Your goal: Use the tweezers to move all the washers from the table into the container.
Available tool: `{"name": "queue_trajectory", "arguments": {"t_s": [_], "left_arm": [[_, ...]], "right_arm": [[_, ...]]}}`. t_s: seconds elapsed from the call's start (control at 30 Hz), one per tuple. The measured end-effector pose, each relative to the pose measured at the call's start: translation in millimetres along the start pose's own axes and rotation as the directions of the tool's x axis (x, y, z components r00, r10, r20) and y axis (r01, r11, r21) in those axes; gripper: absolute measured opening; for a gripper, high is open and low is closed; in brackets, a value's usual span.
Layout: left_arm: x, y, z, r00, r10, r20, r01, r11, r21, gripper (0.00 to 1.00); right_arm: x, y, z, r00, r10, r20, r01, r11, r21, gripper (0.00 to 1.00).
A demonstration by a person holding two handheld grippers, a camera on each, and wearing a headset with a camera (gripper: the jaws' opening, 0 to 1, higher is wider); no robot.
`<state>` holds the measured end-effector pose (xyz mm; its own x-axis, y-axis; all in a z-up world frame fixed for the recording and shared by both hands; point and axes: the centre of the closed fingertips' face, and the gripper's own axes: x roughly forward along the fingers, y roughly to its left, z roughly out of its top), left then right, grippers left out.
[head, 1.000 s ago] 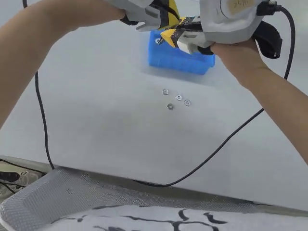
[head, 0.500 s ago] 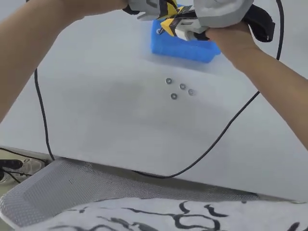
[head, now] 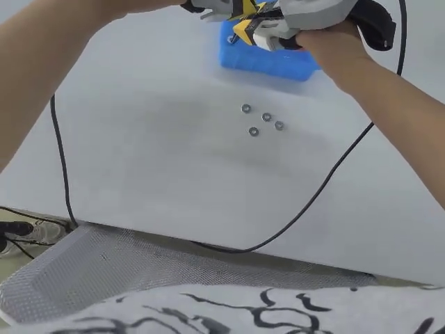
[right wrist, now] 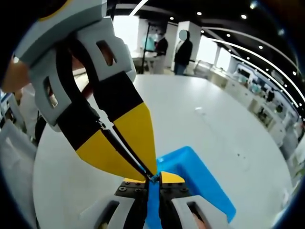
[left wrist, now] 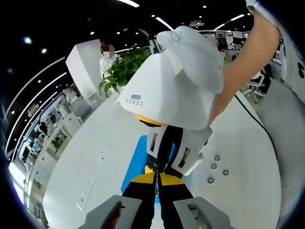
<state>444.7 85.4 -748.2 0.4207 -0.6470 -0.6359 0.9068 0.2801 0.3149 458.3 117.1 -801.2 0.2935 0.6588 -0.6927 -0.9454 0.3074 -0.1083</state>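
Head view shows four washers (head: 267,117) on a white table (head: 174,160).

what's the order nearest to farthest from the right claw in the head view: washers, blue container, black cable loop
1. blue container, directly under the right claw at the top of the view.
2. washers, in the middle of the view.
3. black cable loop, lowest, closest to the person.

Surface (head: 139,160) lay open around the washers (head: 261,122); a black cable (head: 338,169) crossed right of them. Left gripper (left wrist: 156,177) and right gripper (right wrist: 152,183) crowded above the container (head: 268,61).
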Motion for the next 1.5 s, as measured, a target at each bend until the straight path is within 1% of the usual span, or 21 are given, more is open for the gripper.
{"name": "queue_trajectory", "arguments": {"t_s": [0.1, 0.17, 0.3, 0.4, 0.5, 0.57, 0.6, 0.67, 0.77, 0.83, 0.9, 0.97, 1.0, 1.03, 1.1, 1.17, 1.3, 1.37, 1.4, 1.5], "left_arm": [[0.9, 0.7, -2.1, 1.0000, 0.002, -0.001, -0.002, 1.000, -0.006, 0.00], [1.2, 1.6, -1.8, 1.0000, -0.001, 0.009, 0.001, 1.000, -0.017, 0.00], [2.1, 0.7, -2.5, 0.9998, -0.004, 0.021, 0.005, 1.000, -0.030, 0.00], [2.9, -1.3, -5.4, 0.9998, -0.011, 0.016, 0.011, 0.999, -0.031, 0.00], [2.9, -2.7, -6.2, 0.9998, -0.011, 0.016, 0.012, 0.999, -0.052, 0.00], [1.7, -4.6, -6.4, 0.9998, -0.011, 0.015, 0.012, 0.999, -0.048, 0.00], [-0.5, -5.1, -6.2, 0.9999, -0.006, 0.010, 0.006, 0.999, -0.035, 0.00], [-5.5, -4.8, -4.1, 0.9999, -0.001, 0.013, 0.001, 0.999, -0.037, 0.00], [-17.8, -4.0, 2.6, 0.9995, 0.015, 0.029, -0.013, 0.998, -0.055, 0.00], [-25.1, -6.0, 5.6, 0.9992, 0.027, 0.030, -0.026, 0.998, -0.056, 0.00], [-34.4, -9.7, 9.0, 0.9986, 0.045, 0.029, -0.043, 0.997, -0.056, 0.00], [-42.7, -14.0, 14.9, 0.9979, 0.056, 0.032, -0.054, 0.997, -0.054, 0.00], [-47.4, -16.2, 19.8, 0.9974, 0.062, 0.037, -0.061, 0.997, -0.052, 0.00], [-48.7, -16.8, 21.2, 0.9972, 0.064, 0.039, -0.062, 0.997, -0.052, 0.00], [-55.5, -21.5, 29.1, 0.9967, 0.070, 0.040, -0.069, 0.997, -0.044, 0.00], [-61.6, -26.9, 36.1, 0.9964, 0.077, 0.035, -0.076, 0.997, -0.029, 0.00], [-71.9, -39.1, 49.4, 0.9951, 0.093, 0.032, -0.093, 0.996, -0.017, 0.00], [-75.7, -45.8, 55.3, 0.9947, 0.099, 0.026, -0.099, 0.995, -0.013, 0.00], [-77.3, -48.4, 57.4, 0.9947, 0.100, 0.023, -0.100, 0.995, -0.015, 0.00], [-83.4, -60.3, 64.0, 0.9952, 0.098, 0.007, -0.098, 0.995, -0.019, 0.00]], "right_arm": [[1.9, -0.3, -0.9, 1.0000, 0.001, -0.001, -0.001, 1.000, -0.001, 0.03], [3.1, -1.5, -1.5, 1.0000, 0.004, -0.002, -0.004, 1.000, 0.006, 0.03], [0.5, 2.6, -0.4, 0.9999, 0.013, -0.003, -0.013, 1.000, 0.018, 0.03], [1.1, 3.4, -1.5, 0.9998, 0.013, -0.012, -0.013, 1.000, 0.014, 0.04], [-0.1, 4.0, -1.3, 0.9998, 0.000, -0.022, 0.000, 1.000, -0.001, 0.04], [-1.1, 6.0, -0.5, 0.9995, 0.000, -0.031, -0.001, 1.000, -0.005, 0.05], [-0.6, 4.4, 0.7, 0.9995, 0.001, -0.031, -0.001, 1.000, -0.009, 0.05], [-2.5, 5.1, 4.6, 0.9995, -0.010, -0.030, 0.009, 0.999, -0.038, 0.05], [-12.7, 13.7, 14.8, 0.9999, -0.014, -0.006, 0.014, 0.999, -0.035, 0.05], [-17.0, 14.1, 18.6, 0.9999, -0.012, 0.008, 0.012, 0.999, -0.034, 0.05], [-24.1, 19.7, 23.6, 0.9996, -0.007, 0.029, 0.008, 0.999, -0.046, 0.06], [-32.7, 25.8, 28.6, 0.9990, -0.003, 0.044, 0.006, 0.998, -0.060, 0.06], [-32.6, 27.0, 30.2, 0.9986, -0.001, 0.053, 0.004, 0.998, -0.067, 0.06], [-34.2, 28.5, 32.0, 0.9981, -0.001, 0.062, 0.006, 0.997, -0.071, 0.06], [-40.8, 32.6, 35.5, 0.9971, -0.002, 0.077, 0.009, 0.996, -0.086, 0.06], [-51.6, 41.1, 38.9, 0.9960, 0.002, 0.089, 0.007, 0.995, -0.104, 0.06], [-68.6, 50.3, 40.7, 0.9897, 0.027, 0.141, -0.012, 0.994, -0.106, 0.06], [-77.2, 58.1, 40.7, 0.9853, 0.053, 0.162, -0.039, 0.995, -0.093, 0.07], [-80.2, 59.7, 40.1, 0.9834, 0.064, 0.170, -0.048, 0.995, -0.093, 0.07], [-94.9, 71.6, 38.9, 0.9758, 0.099, 0.195, -0.081, 0.992, -0.101, 0.08]]}}
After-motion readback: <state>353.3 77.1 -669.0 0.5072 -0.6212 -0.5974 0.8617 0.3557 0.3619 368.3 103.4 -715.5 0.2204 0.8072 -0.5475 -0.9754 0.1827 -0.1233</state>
